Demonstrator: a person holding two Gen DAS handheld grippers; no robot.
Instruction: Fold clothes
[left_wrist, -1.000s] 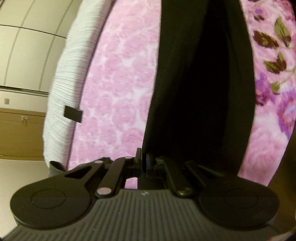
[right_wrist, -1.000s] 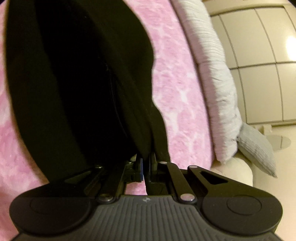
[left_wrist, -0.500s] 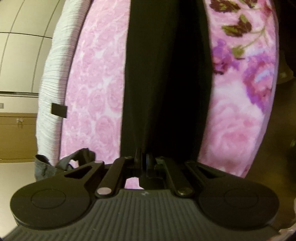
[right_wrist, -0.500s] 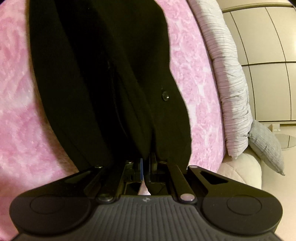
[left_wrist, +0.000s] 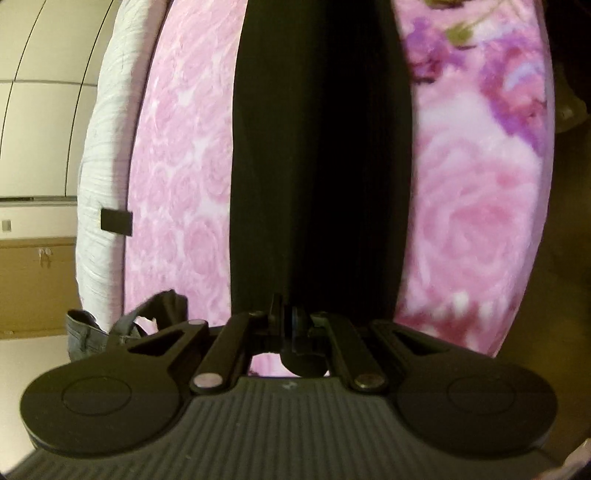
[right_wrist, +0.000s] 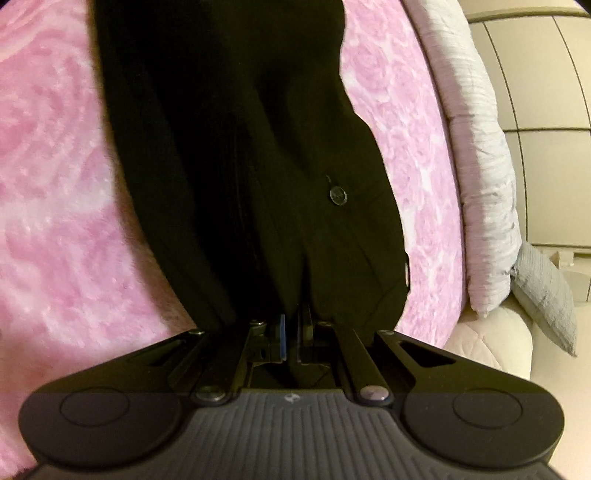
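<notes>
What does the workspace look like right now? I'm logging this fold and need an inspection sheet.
Surface: pink rose-print blanket spread across the bed.
Job's things: black garment, button visible, stretched over the blanket.
Clutter: grey garment at the bed edge.
Grippers: left gripper and right gripper both shut on the black garment.
Cables: nothing seen.
Surroundings: white quilt, grey pillow, panelled wall.

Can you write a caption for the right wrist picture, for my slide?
Right gripper pinches a black garment with a button over a pink rose blanket.
</notes>
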